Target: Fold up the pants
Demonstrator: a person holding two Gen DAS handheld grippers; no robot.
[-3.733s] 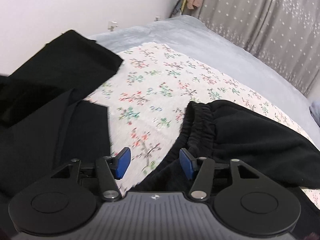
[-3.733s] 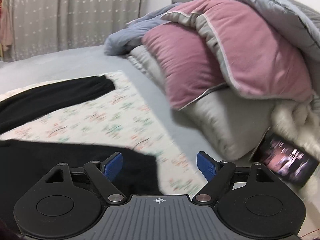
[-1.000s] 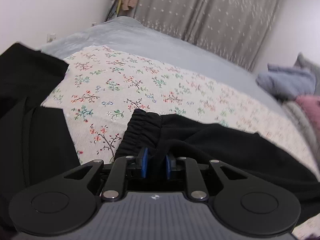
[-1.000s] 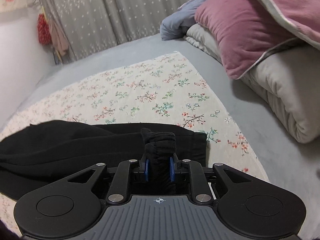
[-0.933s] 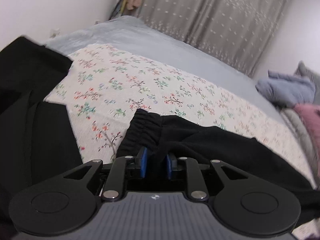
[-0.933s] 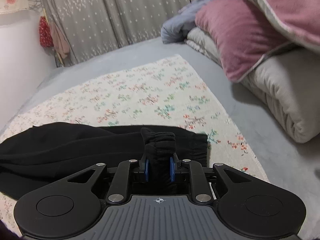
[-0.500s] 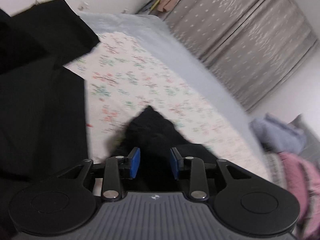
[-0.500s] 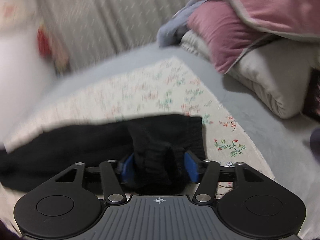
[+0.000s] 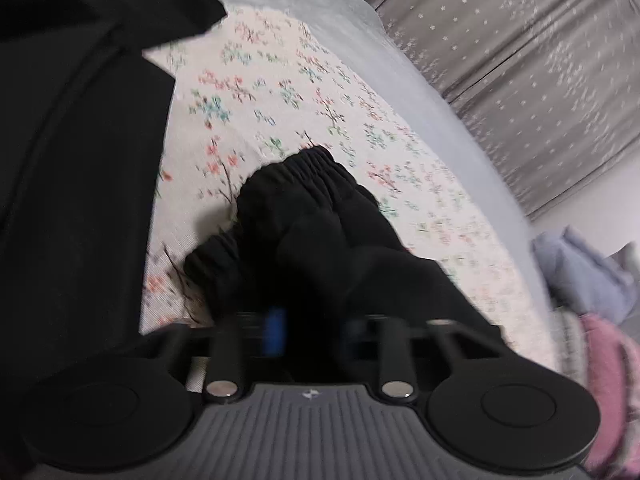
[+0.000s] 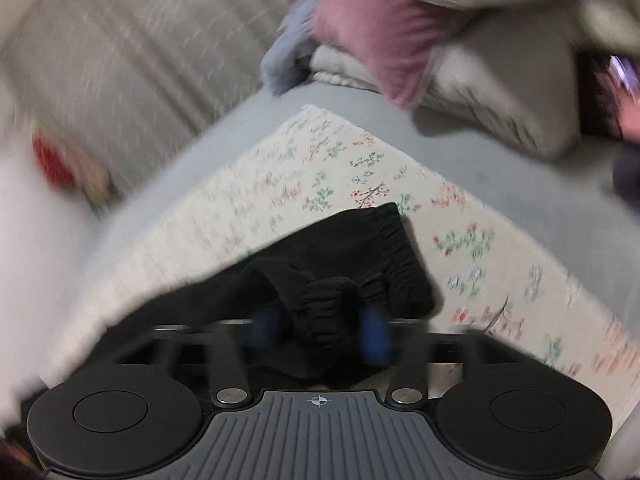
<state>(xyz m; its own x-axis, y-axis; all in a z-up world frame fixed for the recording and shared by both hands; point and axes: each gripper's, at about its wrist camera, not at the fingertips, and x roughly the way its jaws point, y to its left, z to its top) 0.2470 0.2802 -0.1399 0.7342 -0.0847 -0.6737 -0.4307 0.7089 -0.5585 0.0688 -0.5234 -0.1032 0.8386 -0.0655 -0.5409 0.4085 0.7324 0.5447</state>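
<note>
Flowery bedspread (image 9: 280, 92), black pants (image 9: 320, 216) bunched at 6 o'clock, both the left gripper (image 9: 312, 330) and right gripper (image 10: 320, 334) just closing on cloth, so the fold's barely begun.

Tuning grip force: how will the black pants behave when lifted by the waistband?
Probably floppy: the black pants bunch and slump between the left gripper fingers. The gathered waistband looks thick and elastic, so likely grippy, not slippery. Expect the rest to drag along the floral sheet.
</note>
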